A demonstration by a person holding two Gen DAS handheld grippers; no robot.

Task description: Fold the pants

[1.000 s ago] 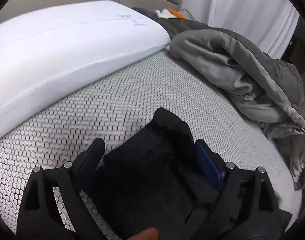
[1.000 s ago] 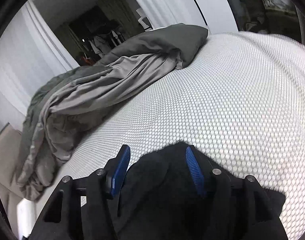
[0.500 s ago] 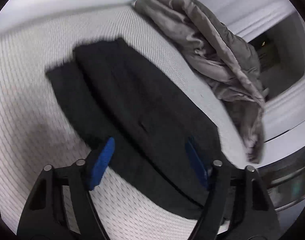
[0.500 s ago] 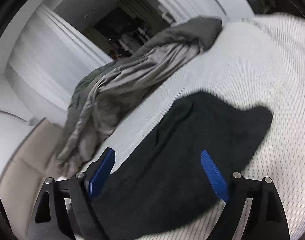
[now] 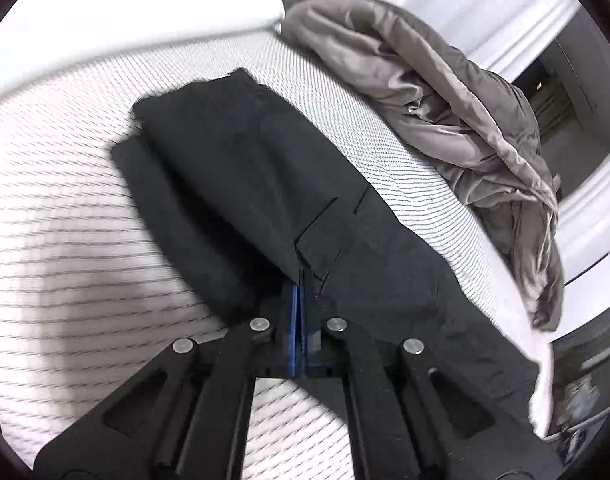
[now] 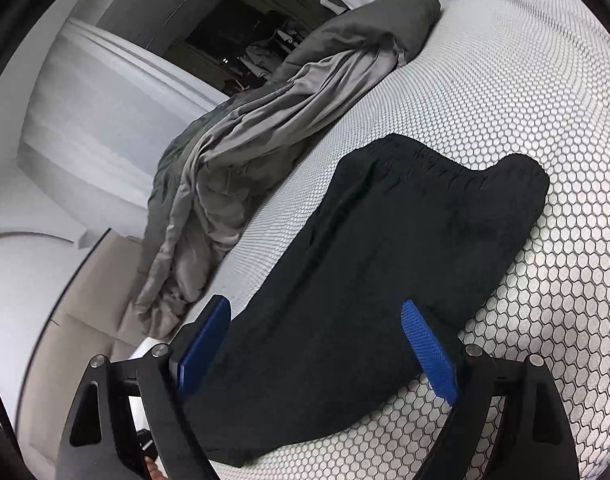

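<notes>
Just snapped the left tongs [image 5: 298, 280] shut, blue pads [image 5: 293, 332] flat together, tips buried at the near edge of the black pants [image 5: 245, 168]; cannot tell whether a pinch of cloth is caught there. Probably closed at that seam to lift a layer for the next fold. Just spread the right tongs [image 6: 314, 302] wide, straddling the near end of the pants without pressing them, likely freed to pick a new hold. Ahead of both tongs, lying long and flat on the honeycomb mattress [image 5: 65, 240], seemingly doubled leg over leg already, so roughly midway through. Beyond the pants and off to one side, a heaped grey duvet [image 5: 445, 112], apparently pushed clear for folding room. Farthest ahead of the left tongs, a white pillow [image 5: 125, 8].
</notes>
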